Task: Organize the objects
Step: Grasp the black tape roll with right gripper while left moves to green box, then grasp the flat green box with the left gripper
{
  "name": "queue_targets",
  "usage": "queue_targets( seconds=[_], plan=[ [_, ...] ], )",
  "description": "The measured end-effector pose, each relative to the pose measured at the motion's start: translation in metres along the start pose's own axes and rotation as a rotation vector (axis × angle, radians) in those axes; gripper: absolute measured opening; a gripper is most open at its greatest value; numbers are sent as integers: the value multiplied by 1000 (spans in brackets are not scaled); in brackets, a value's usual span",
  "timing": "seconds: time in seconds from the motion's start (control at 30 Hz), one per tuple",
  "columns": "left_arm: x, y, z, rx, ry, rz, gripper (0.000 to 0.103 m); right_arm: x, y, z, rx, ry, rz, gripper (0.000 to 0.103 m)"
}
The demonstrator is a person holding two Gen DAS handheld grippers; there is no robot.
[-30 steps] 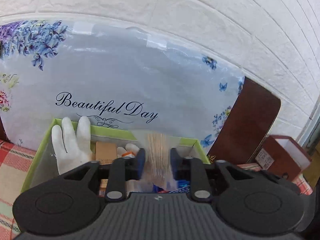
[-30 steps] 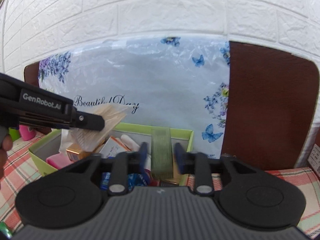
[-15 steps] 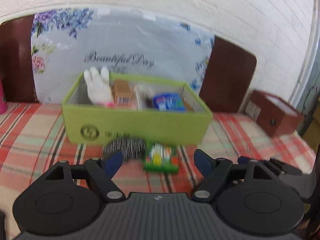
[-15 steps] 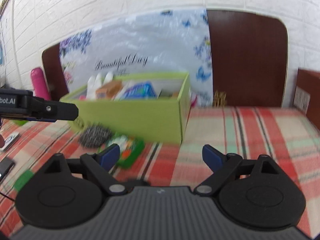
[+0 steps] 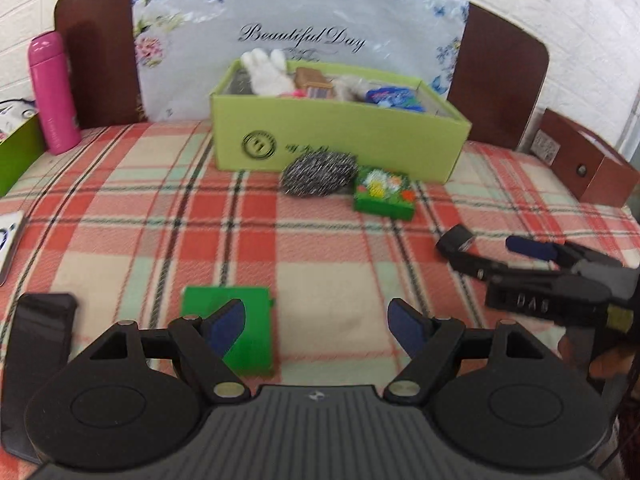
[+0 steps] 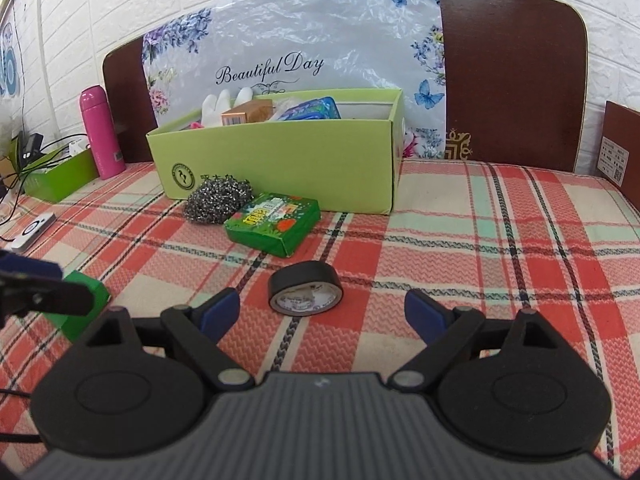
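Note:
A light green box [image 5: 340, 140] [image 6: 280, 160] holding several items stands at the back of the plaid cloth. A steel wool ball [image 5: 318, 174] [image 6: 218, 202] and a green printed packet [image 5: 384, 194] [image 6: 274, 222] lie in front of it. My left gripper [image 5: 316, 326] is open and empty, its left finger over a flat green block [image 5: 240, 324] [image 6: 86, 304]. My right gripper [image 6: 322, 312] is open and empty, with a black tape roll [image 6: 306, 294] just ahead between its fingers. The right gripper also shows in the left wrist view [image 5: 500, 248].
A pink bottle [image 5: 54, 92] [image 6: 102, 132] and a green tray [image 6: 60, 174] stand at the left. A black device [image 5: 36, 340] lies near left. A brown box [image 5: 588, 160] sits at the right. A floral board [image 6: 296, 60] leans on the wall.
Both grippers let go of the items they held over the box, opened, and pulled back and down toward the near cloth.

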State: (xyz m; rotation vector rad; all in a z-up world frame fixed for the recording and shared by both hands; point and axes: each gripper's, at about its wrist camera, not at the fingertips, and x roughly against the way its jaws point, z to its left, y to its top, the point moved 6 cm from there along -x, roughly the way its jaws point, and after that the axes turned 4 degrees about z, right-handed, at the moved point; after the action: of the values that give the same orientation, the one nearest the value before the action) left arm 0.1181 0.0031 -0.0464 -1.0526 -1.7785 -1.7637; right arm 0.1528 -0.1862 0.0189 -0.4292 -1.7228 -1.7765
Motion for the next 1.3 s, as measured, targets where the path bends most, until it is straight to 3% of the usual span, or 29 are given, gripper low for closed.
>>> queue_targets(
  seconds=[0.2,0.27,0.33,0.43,0.63,0.7,0.87,0.93,1.1,1.2,1.3],
  plan=[
    [0,-26,17,15,59,64,81,-17,1,5,18,-1,20,82],
    [-3,-32,20,14,73,90,81,-21,2,8,34,7,26,75],
    [-6,-38,21,4,90,112,81,-26,1,12,48,15,51,46],
    [-11,-45,22,-2,95,134,81,-23,0,14,63,9,56,46],
    [-9,-50,16,-26,88,87,80,-5,-11,16,60,37,71,46],
    [-8,-52,13,-40,77,67,75,3,-17,16,67,42,83,46],
    [-8,-49,5,-47,42,41,49,27,-33,18,85,61,105,46],
    [-11,-46,1,-42,28,32,45,36,-38,18,86,67,104,46],
    [-5,-38,-1,-12,24,26,48,43,-45,11,64,46,111,46],
    [12,-35,6,5,41,-21,63,43,-46,9,54,39,110,46],
    [15,-27,21,35,116,-59,76,41,-46,11,61,39,114,46]
  ],
)
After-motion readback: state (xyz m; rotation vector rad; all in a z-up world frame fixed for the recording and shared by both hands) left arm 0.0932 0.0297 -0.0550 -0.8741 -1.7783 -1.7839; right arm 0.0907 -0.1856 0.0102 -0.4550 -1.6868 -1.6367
